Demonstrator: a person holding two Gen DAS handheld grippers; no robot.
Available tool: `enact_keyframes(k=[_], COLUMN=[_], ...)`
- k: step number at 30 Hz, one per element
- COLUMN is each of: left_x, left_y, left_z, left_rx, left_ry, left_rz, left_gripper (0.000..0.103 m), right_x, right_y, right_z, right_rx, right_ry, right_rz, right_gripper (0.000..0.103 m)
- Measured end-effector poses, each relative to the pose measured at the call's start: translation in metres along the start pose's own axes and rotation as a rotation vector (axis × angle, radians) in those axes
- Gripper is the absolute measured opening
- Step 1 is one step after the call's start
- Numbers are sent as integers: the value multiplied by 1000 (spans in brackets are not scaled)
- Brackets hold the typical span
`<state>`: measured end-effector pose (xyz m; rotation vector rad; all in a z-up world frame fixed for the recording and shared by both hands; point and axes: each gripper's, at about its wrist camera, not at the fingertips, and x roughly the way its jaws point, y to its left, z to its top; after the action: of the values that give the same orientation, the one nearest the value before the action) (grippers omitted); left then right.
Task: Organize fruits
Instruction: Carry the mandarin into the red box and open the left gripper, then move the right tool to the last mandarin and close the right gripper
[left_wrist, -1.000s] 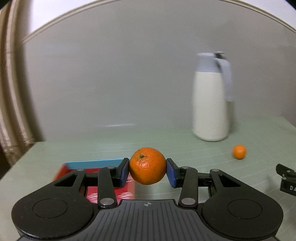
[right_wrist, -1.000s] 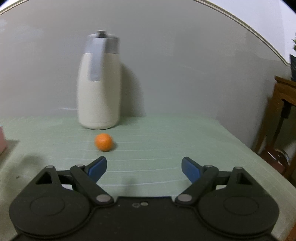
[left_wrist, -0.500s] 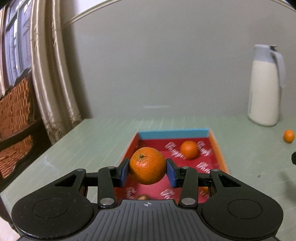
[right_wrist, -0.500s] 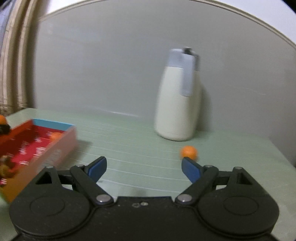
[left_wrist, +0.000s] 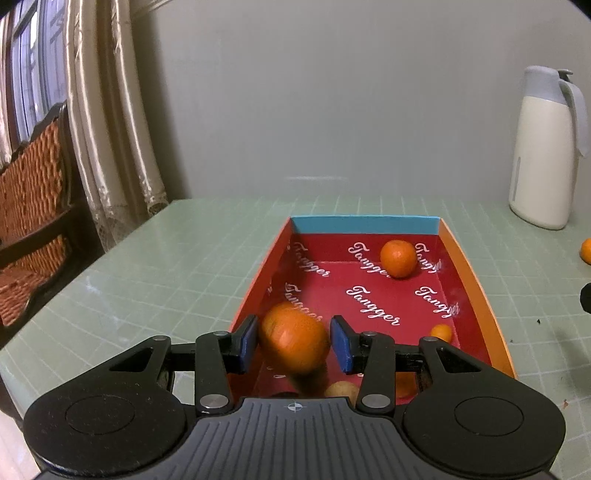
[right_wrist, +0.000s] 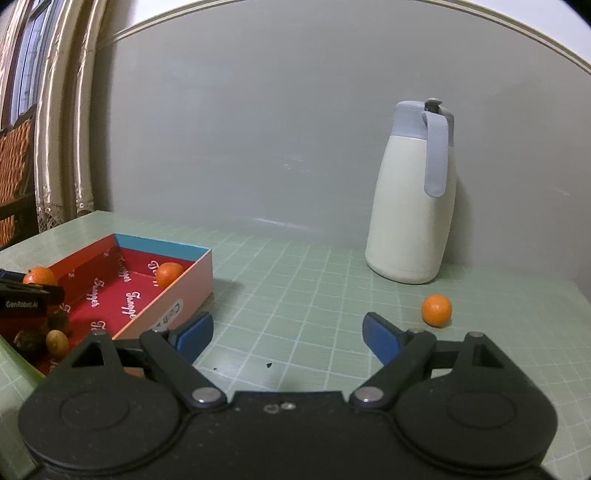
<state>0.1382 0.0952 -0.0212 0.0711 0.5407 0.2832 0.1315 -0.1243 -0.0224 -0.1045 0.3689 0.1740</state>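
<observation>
My left gripper (left_wrist: 293, 341) hangs over the near end of the red box (left_wrist: 471, 280). Its blue pads stand apart from a blurred orange (left_wrist: 293, 338) that is dropping between them, so it is open. Another orange (left_wrist: 398, 258) lies at the box's far end, a small one (left_wrist: 441, 332) near the right wall, and brown fruits (left_wrist: 340, 391) at the near end. My right gripper (right_wrist: 288, 332) is open and empty above the table. A loose orange (right_wrist: 436, 310) lies on the table to its right, in front of the jug. The box (right_wrist: 192, 280) is to its left.
A white jug with a grey lid and handle (right_wrist: 413, 206) stands by the wall at the back right; it also shows in the left wrist view (left_wrist: 543, 147). Curtains (left_wrist: 110, 129) and a wicker chair (left_wrist: 33, 206) lie past the table's left edge.
My left gripper moved further over the box, its pads opened, and the orange slipped down out of the grip. My right gripper swung left, bringing more of the box into view.
</observation>
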Motion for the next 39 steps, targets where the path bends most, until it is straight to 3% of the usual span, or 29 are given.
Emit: enact_keyframes(k=[10,12,14,22,27,33,39], left_x=[-7,-8,-11,-16,-19,-16,-9], left_y=[-3,-5,-7,-15,-20,-30,-32], left_z=[6,6,7,13,14,13,12], left_rx=[-26,-23,-25,-22,-20,16,19], left_ry=[-24,-33,-49,-68,-100,-156,-171], left_rz=[-20,-13,-5,-19,-11,5,14], left_gripper=[46,66,73,80,94,103,103], right_x=[6,7,9,16,21,29,44], right_y=[-1,-3,-5,-14,-20,-30,-43], right_z=[-2,-2,-3,-4,-3,-3,-4], right_rx=[-5,-1,5,29,38,48,52], right_ry=[16,20,23,34,43,59,89], right_rz=[-5,-10,-16,-28,-42,-62,-101], right_gripper=[88,88,88,88,88,88,88])
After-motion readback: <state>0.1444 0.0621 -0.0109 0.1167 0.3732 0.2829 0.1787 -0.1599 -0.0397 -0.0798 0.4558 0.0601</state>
